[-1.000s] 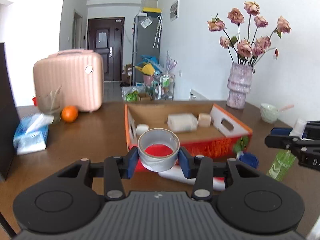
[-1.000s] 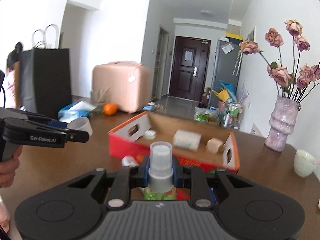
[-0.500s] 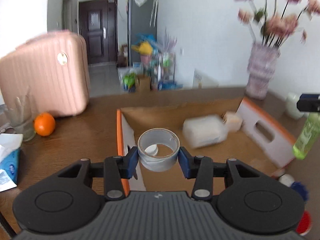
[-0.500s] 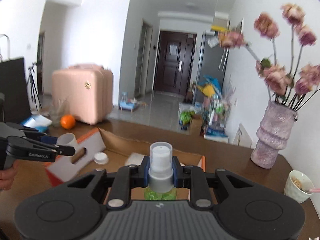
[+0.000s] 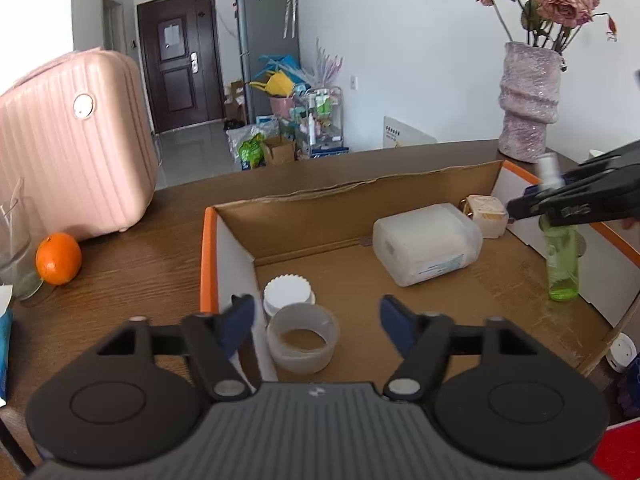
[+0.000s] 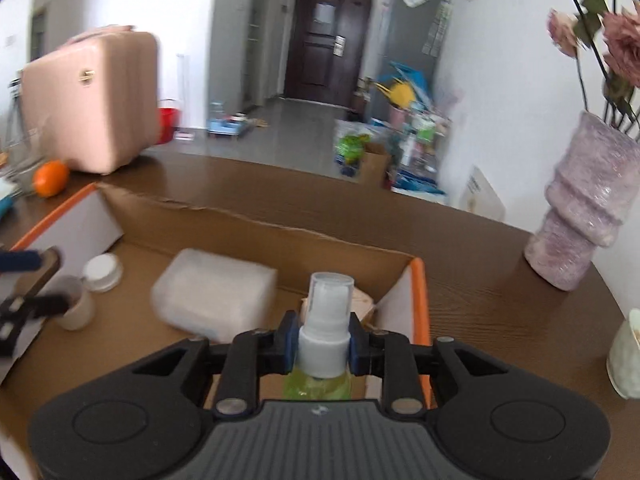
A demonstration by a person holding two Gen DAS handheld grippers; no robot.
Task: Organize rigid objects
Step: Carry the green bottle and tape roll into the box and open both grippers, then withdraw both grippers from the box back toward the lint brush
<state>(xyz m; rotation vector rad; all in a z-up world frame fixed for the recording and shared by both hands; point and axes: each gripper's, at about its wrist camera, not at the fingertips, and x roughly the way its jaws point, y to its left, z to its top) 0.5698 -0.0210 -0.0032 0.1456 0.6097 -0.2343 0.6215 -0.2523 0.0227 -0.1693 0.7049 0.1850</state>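
Observation:
My left gripper (image 5: pixel 316 316) hangs over the near left corner of the orange-rimmed cardboard box (image 5: pixel 208 256). Its jaws are opening wide, and the grey tape roll (image 5: pixel 303 338) lies free on the box floor between them, beside a white jar lid (image 5: pixel 287 294). A white plastic container (image 5: pixel 426 248) and a small beige block (image 5: pixel 484 216) lie further in. My right gripper (image 6: pixel 323 346) is at the right end of the box (image 6: pixel 420 300). Its jaws are opening, though the pads still touch the white collar of the green spray bottle (image 6: pixel 320 384). The bottle (image 5: pixel 562 264) stands upright on the box floor.
A pink suitcase (image 5: pixel 72 148), an orange (image 5: pixel 58 258) and a glass (image 5: pixel 14 248) stand left of the box. A purple vase of dried roses (image 5: pixel 528 116) is at the back right, a pale cup (image 6: pixel 626 354) near the right edge. Small items (image 5: pixel 622 354) lie by the box's near right corner.
My left gripper moved over the box, opened and let the tape roll drop to the floor. My right gripper carried the spray bottle from beside the box into its right end.

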